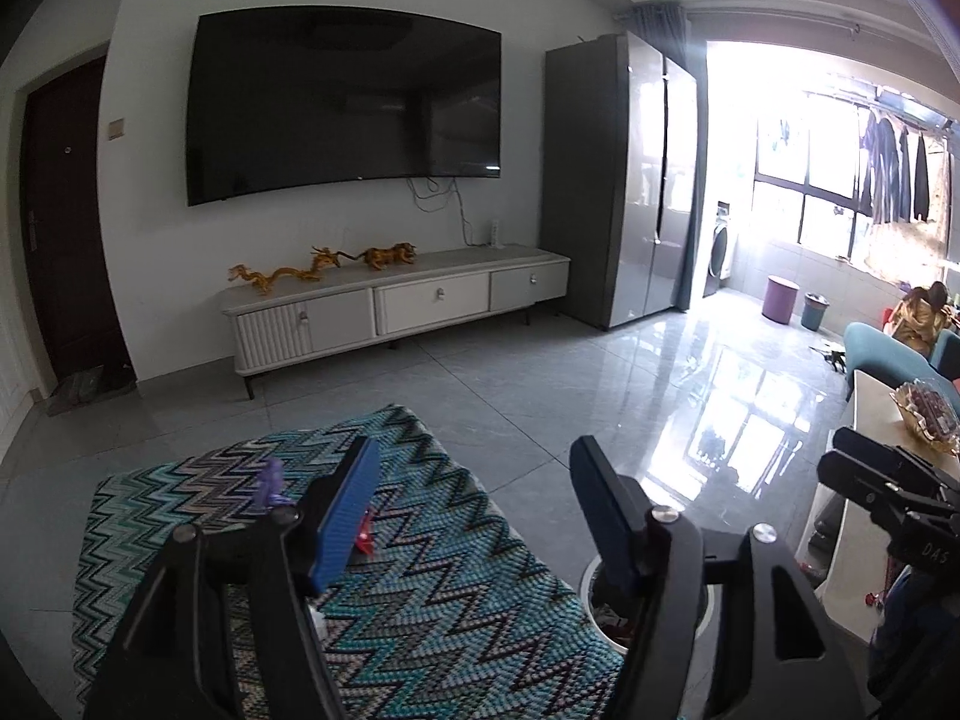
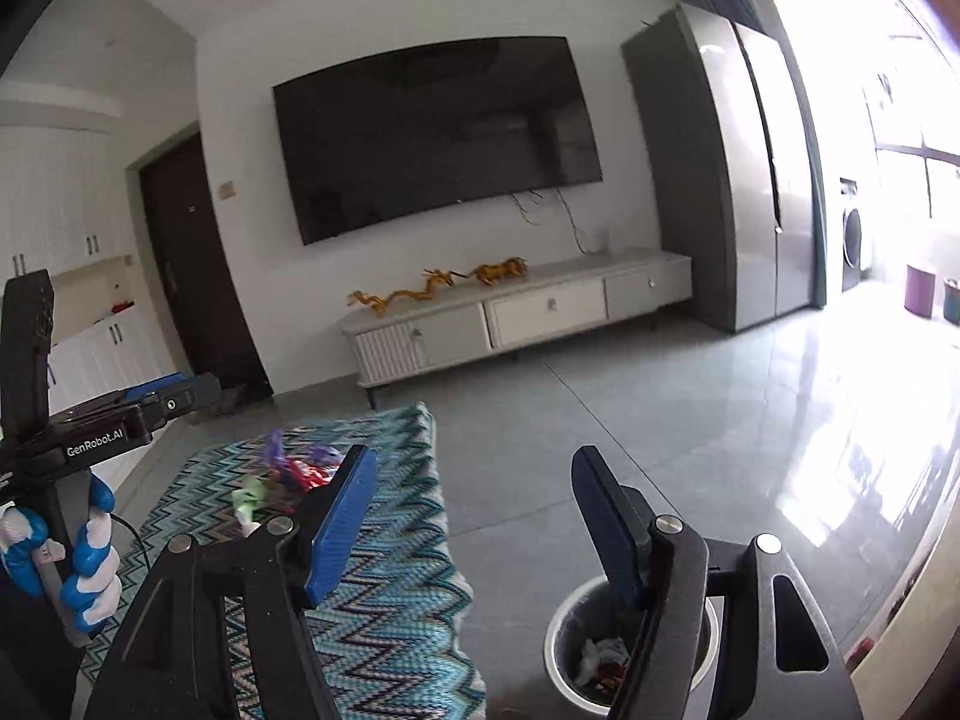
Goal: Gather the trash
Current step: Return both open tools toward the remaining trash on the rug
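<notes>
Blue pads line both tools, and each stands spread wide with nothing between its fingers: the left gripper [image 1: 474, 504] hangs over the edge of the rug [image 1: 420, 588], the right gripper [image 2: 474, 510] over the gap between rug [image 2: 384, 600] and bin [image 2: 561, 654]. In the right view a gloved hand [image 2: 66, 552] in blue and white holds the left tool's handle at the left edge. Just below the right finger of each tool sits the bin [image 1: 591, 591], round and pale-rimmed, standing on the grey tile floor [image 1: 528, 396] right beside the rug; crumpled white and red scraps [image 2: 600, 657] lie inside it. On the zigzag rug, past the left fingers, more trash waits: a green wrapper [image 2: 252, 495], a red one [image 2: 303, 474] and a purple one [image 2: 276, 447] lie close together in a small heap, though motion blur makes it hard to say whether they touch. From the left view only the purple wrapper [image 1: 270, 483] and a bit of the red wrapper [image 1: 365, 534] show, partly hidden by the left finger. To the far right in that view stands a pale table [image 1: 876, 420] with a dish on it. Farther off, a white TV stand [image 1: 396, 300] bears golden figurines [image 1: 324, 267]; above it hangs a dark TV [image 1: 342, 105], with a grey fridge [image 1: 624, 180] to the right and a dark door [image 1: 66, 210] to the left
</notes>
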`<state>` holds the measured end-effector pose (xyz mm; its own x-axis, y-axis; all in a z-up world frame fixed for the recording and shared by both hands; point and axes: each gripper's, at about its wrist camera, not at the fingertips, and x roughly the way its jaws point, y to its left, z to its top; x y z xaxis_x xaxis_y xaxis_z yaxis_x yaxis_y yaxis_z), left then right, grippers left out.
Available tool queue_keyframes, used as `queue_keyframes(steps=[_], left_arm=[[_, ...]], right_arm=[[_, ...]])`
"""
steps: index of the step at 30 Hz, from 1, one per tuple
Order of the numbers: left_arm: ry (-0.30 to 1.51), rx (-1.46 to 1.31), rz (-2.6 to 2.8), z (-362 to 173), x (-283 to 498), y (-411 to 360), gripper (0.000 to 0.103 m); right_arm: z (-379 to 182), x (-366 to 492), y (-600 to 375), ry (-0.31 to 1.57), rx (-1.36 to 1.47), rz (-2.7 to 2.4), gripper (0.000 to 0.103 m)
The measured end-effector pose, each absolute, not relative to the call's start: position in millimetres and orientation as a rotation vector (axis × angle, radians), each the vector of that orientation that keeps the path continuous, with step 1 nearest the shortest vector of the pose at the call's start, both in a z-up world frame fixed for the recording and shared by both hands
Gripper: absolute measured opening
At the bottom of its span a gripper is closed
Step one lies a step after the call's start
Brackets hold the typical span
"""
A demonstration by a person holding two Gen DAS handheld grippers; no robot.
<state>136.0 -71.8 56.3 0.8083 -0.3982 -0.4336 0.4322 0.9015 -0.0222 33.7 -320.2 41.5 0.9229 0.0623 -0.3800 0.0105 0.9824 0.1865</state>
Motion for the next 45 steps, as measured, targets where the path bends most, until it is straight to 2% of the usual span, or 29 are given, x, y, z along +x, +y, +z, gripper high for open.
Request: queue_keyframes(steps=[2, 5, 9, 24, 35, 45], left_arm=[[0.428, 0.057, -0.415, 62.3, 131.0, -49.4, 0.067], [0.393, 0.03, -0.365, 71.6, 120.1, -20.2, 0.075], [0.358, 0.024, -0.3, 78.7, 105.3, 11.0, 0.079], [0.345, -0.007, -0.149, 69.4, 103.5, 98.6, 0.079], [0.539, -0.003, -0.138, -1.7, 170.1, 113.9, 0.079], [0.794, -0.069, -0.221, -105.4, 242.3, 76.1, 0.079]], right_arm=[[50.5, 30.4, -308.0, 0.379, 0.168, 0.044, 0.068], [61.1, 26.6, -290.6, 0.36, 0.143, 0.066, 0.071], [70.7, 22.9, -265.4, 0.342, 0.11, 0.104, 0.074], [79.8, 55.7, -203.1, 0.356, 0.068, 0.256, 0.076], [29.9, 115.6, -176.8, 0.491, 0.076, 0.296, 0.076], [-26.5, 195.0, -167.4, 0.626, 0.088, 0.303, 0.076]])
